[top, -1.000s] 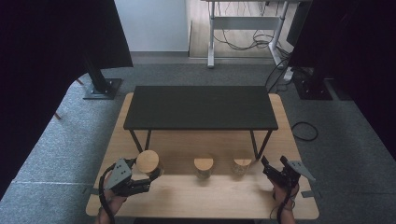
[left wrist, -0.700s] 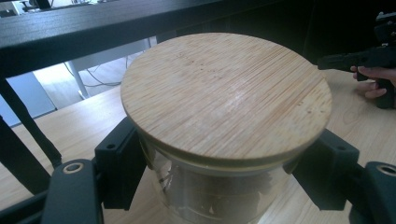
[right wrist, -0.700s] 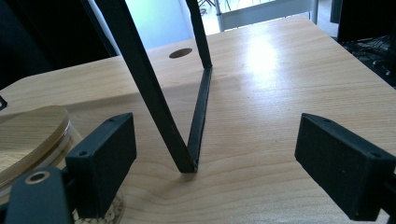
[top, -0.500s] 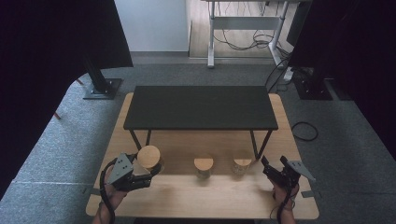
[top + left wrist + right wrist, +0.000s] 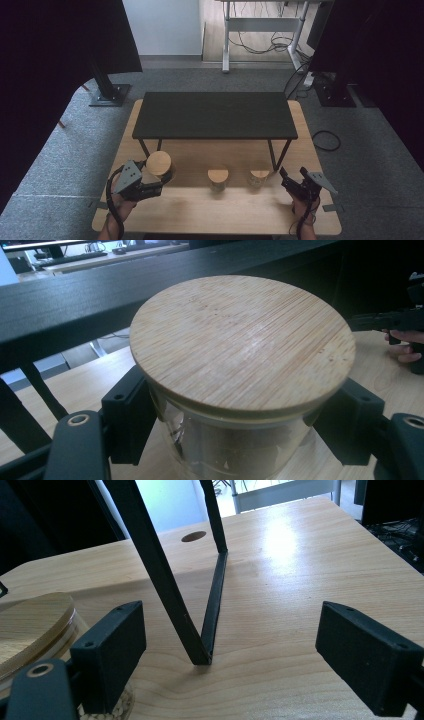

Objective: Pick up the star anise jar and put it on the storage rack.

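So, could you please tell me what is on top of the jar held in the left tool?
A round bamboo lid covers the glass jar; the lid hides the jar's opening.

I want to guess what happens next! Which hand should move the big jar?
Left. The left tool already grips the big jar on both sides, while the right tool sits open and empty, far across the table.

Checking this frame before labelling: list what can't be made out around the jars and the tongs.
- Large jar, left gripper view: its base is cut off by the bottom edge; contents blurred behind the glass.
- Middle jar and right jar, high view: too small to tell contents.
- Left tongs, high view: the jar's lid hides the grip.
- Right tongs, right gripper view: right pad cut off.
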`<state>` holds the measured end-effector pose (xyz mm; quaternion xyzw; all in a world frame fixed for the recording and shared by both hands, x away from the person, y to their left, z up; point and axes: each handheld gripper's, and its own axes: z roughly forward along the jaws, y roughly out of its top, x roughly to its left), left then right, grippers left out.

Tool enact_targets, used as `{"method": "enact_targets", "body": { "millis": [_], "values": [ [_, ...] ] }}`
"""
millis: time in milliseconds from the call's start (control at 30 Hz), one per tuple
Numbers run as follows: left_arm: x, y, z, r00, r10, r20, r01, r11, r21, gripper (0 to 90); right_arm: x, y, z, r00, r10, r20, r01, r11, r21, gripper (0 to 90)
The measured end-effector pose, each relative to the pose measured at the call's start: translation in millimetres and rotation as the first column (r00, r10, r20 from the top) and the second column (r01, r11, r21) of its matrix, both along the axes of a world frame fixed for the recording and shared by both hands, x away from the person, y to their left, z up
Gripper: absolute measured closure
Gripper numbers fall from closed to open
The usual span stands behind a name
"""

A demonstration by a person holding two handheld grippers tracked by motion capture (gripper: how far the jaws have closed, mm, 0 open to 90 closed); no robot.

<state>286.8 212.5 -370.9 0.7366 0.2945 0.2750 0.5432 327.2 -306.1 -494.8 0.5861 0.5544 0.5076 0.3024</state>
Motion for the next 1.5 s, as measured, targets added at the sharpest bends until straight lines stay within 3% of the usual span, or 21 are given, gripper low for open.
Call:
{"method": "enact_targets", "body": {
  "millis": [900, 1500],
  "values": [
    [7.6, 1.7, 24.9, 0.9994, 0.008, 0.034, -0.007, 0.9991, -0.041, 25.3, 0.3, -0.1, 0.0, 1.0, 0.003, -0.002, -0.003, 1.0, 0.001, 12.3],
    [15.4, 0.9, 40.6, 0.9987, 0.01, 0.049, -0.008, 0.9993, -0.036, 25.3, 0.4, -0.2, 0.0, 1.0, 0.005, -0.003, -0.005, 1.0, 0.002, 12.3]
  ]
}}
